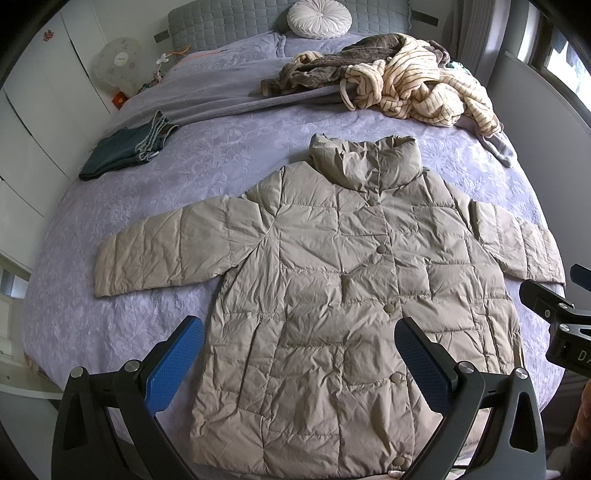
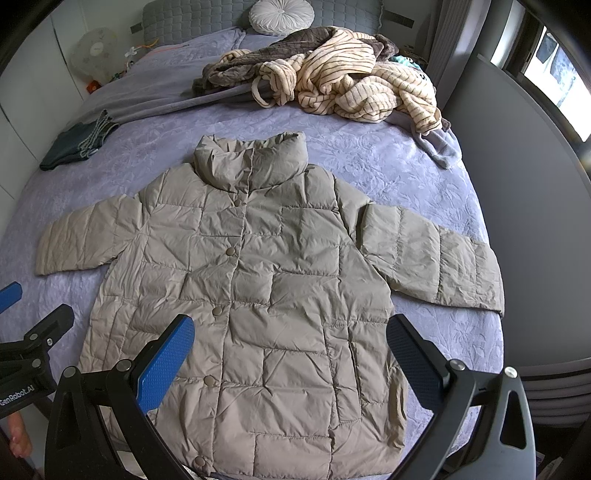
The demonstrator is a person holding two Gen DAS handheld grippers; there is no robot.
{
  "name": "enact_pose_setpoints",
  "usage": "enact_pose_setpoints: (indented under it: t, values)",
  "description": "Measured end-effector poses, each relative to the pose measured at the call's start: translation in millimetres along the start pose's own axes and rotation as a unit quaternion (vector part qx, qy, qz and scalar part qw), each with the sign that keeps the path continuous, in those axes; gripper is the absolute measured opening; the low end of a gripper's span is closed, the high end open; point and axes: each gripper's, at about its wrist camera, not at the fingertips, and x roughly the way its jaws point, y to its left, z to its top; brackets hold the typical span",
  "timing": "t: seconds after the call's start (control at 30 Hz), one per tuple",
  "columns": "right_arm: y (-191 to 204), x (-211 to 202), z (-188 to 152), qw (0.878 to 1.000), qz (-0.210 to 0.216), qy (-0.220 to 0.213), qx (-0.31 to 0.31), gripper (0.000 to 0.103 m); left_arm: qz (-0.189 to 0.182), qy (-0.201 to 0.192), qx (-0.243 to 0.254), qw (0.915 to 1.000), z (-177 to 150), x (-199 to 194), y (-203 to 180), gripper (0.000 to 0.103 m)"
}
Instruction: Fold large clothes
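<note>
The jacket [image 1: 347,295] lies flat, front up, on the bed [image 1: 229,147], just beyond both grippers; left gripper [image 1: 299,354] and right gripper [image 2: 291,350] fingers spread wide, holding nothing.

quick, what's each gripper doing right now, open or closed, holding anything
Left gripper: open, holding nothing, above the jacket.
Right gripper: open, holding nothing, above the jacket too.

The jacket [image 1: 343,288] lies flat on the bed [image 1: 221,155], sleeves out to both sides, collar toward the headboard [image 1: 229,22], with a clothes heap [image 1: 399,81] behind it, folded jeans [image 1: 125,147] to its left and a cushion [image 1: 319,17] against the headboard.
</note>
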Motion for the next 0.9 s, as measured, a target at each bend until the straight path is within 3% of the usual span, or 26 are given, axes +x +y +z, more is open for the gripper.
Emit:
enact_pose_setpoints:
  t: [0.9]
  values:
    - [2.0, 1.1, 0.8, 1.000, 0.003, 0.003, 0.001, 0.103, -0.004, 0.000, -0.002, 1.0000, 0.4, 0.6, -2.4, 0.103]
